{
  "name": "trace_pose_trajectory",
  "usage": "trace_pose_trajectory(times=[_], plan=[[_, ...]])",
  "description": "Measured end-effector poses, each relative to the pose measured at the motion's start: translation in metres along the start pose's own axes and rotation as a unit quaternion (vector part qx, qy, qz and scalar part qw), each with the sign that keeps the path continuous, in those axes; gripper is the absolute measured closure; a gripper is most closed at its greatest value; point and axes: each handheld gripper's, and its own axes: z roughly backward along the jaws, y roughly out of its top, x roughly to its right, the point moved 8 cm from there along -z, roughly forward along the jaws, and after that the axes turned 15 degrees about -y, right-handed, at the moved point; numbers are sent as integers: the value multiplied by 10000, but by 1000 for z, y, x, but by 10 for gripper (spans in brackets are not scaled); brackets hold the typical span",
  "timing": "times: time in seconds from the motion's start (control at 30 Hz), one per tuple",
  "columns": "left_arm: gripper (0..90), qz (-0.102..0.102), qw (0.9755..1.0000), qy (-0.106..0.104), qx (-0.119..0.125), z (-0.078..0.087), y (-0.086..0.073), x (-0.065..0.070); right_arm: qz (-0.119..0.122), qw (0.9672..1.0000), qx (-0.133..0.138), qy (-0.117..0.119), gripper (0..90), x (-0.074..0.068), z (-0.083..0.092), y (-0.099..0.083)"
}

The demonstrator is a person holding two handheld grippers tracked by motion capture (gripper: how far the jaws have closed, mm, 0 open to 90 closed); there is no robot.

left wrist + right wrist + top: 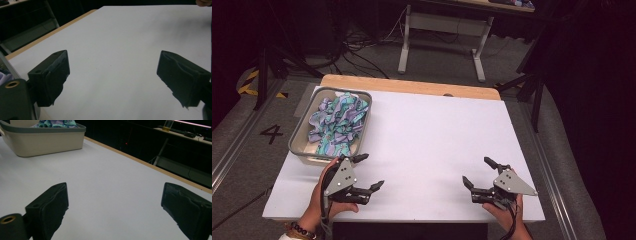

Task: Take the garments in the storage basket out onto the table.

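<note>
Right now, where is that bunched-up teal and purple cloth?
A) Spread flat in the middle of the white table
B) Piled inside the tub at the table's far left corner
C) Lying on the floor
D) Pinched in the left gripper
B: the cloth sits heaped inside the tub at the far left of the white table, while the left gripper and right gripper hang open with nothing between their jaws.

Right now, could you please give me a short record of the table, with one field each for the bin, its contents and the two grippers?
surface: white table
bin: grey-rimmed bin, far left of the table
contents: crumpled teal and purple cloth
left gripper: jaws open, nothing between them, just beside the bin's near end
right gripper: jaws open, nothing between them, over bare table near the front right
</note>
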Motion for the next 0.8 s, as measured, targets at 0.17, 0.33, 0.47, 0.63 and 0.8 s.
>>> trace_pose_trajectory(times=[0.17, 0.33, 0.47, 0.63, 0.8], plan=[[137, 94, 10000, 19, -6, 0, -1, -2, -42, 10000, 4, -36, 77, 3, 1, 0], [137, 81, 10000, 29, 35, 1, 1, -2, -75, 10000, 39, -42, 77, 5, 2, 1], [154, 105, 9999, 46, -1, 2, 1, -4, -51, 10000, 15, -42, 78, 4, 1, 1], [153, 110, 9999, 90, 64, 1, 6, -10, 16, 9999, -72, -93, 78, 4, 5, -5], [152, 106, 9998, 140, 76, 3, 9, -12, 33, 9998, -117, -164, 79, 7, 6, -9]])
